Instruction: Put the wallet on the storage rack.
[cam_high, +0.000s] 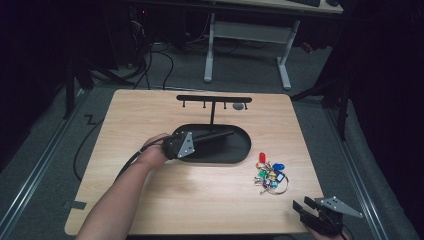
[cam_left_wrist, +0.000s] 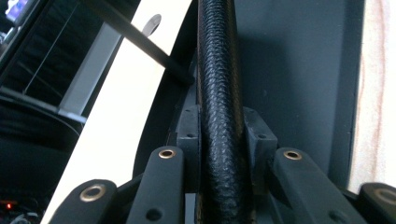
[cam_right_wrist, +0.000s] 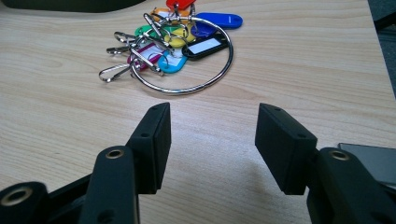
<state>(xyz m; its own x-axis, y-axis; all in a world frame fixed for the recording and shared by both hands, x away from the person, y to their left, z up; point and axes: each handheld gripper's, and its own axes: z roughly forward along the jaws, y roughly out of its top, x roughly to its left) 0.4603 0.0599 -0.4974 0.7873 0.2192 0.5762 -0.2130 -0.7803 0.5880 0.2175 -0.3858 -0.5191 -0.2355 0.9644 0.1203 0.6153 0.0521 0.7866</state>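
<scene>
My left gripper is shut on a black textured rod that stretches to the right over a black oval tray. In the left gripper view the rod runs straight up between the pads of the left gripper, with the tray's dark floor behind it. A large metal ring with several coloured key tags lies on the table right of the tray. My right gripper stands open near the front right corner. Its jaws point at the key ring and hold nothing.
From the tray's back rises a thin black post with a hook bar across its top; a small grey tag hangs from it. The wooden table has edges close to the right gripper. A white desk frame stands beyond.
</scene>
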